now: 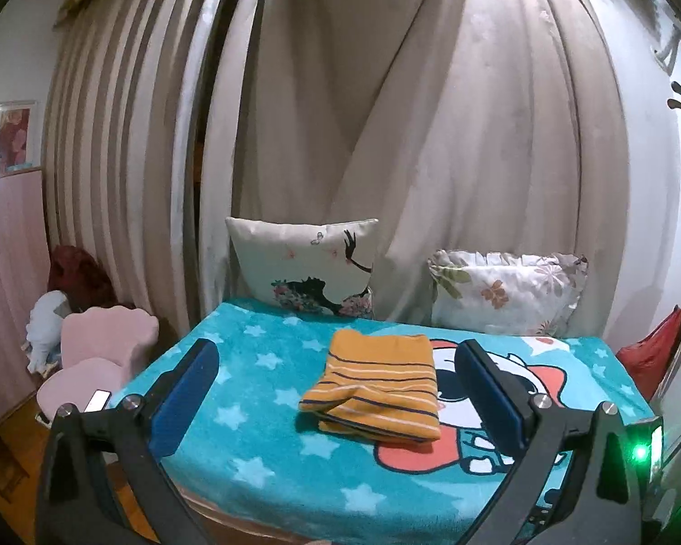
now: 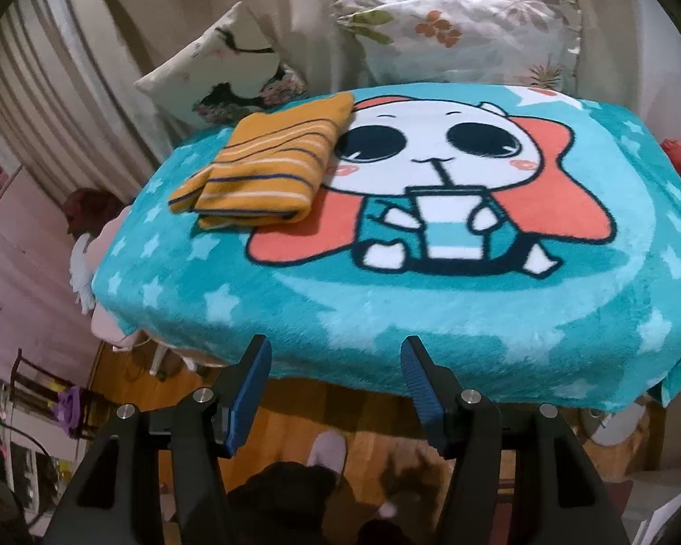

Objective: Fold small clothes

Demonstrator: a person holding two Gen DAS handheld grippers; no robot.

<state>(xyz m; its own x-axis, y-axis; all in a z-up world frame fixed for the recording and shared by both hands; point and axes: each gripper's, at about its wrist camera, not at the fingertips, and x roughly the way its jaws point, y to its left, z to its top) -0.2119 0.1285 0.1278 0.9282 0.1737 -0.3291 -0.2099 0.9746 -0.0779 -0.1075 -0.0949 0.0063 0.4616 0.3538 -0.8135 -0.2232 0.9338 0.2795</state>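
The folded mustard-yellow striped garment [image 1: 377, 386] lies as a flat, layered bundle on the teal star-patterned blanket [image 1: 259, 449], its navy and white stripes running across the top layer and one loose corner flopping out at its near left edge. In the right wrist view the same garment [image 2: 268, 168] sits toward the far left part of the blanket [image 2: 431, 318], with its right edge overlapping the cartoon character [image 2: 436, 181] printed there, a white round-headed figure with big dark eyes sipping from a cup through a straw. Nothing touches the garment. The left gripper [image 1: 336, 393] hangs above the blanket with its blue-padded fingers [image 1: 184, 397] spread wide, one on each side of the garment as the camera sees it, and grasping nothing. The right gripper [image 2: 336, 390] is held back off the near edge of the blanket, over the wooden floor [image 2: 295, 413], its jaws also parted and empty, well apart from the garment. Behind the blanket two pillows lean against the beige curtain [image 1: 431, 136]: a cream pillow with a dark bird print [image 1: 304, 268] on the left and a ruffled floral pillow [image 1: 506, 293] on the right. Left of the bed stands a pink shell-shaped chair [image 1: 100, 354] with a white stuffed toy [image 1: 45, 322] just beside it.
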